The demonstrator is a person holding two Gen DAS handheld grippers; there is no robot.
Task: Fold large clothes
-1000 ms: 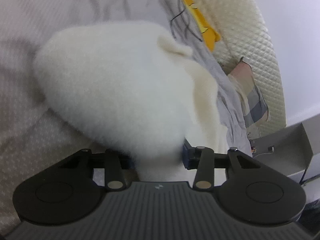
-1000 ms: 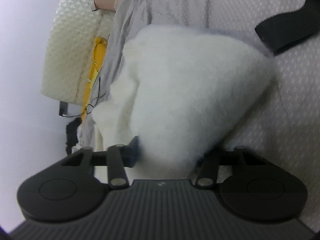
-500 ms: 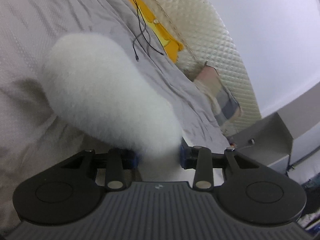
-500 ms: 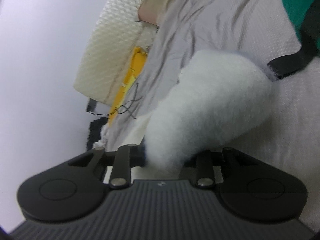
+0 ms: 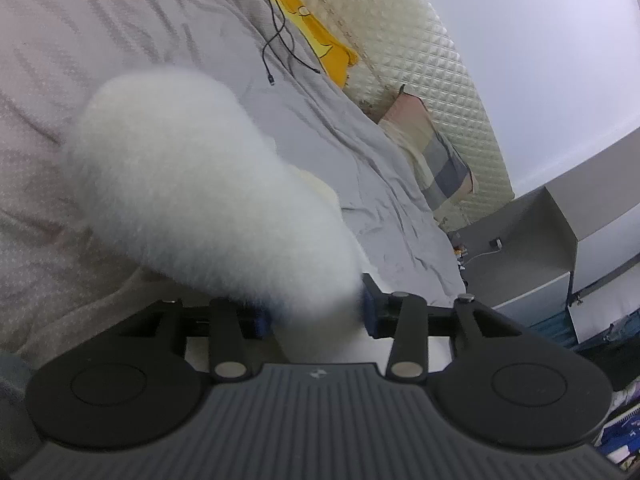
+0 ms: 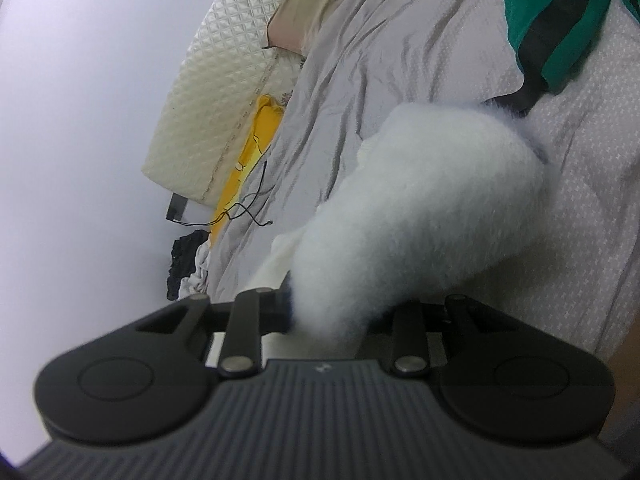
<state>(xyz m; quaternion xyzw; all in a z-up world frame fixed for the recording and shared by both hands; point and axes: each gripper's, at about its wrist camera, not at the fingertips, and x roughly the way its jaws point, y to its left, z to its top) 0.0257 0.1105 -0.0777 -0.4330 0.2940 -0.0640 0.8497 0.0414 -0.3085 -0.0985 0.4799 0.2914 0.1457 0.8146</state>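
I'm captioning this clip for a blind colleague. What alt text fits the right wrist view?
The right gripper has a fluffy white garment bunched between its opening jaws, above a bed with a wrinkled grey sheet. A green and black garment lies at upper right; a yellow cloth and a thin black cable lie by the quilted headboard.

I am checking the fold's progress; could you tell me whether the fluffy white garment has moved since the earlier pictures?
Yes. The fluffy white garment has been lifted and drawn off the grey bedsheet, uncovering the black cable it hid before.
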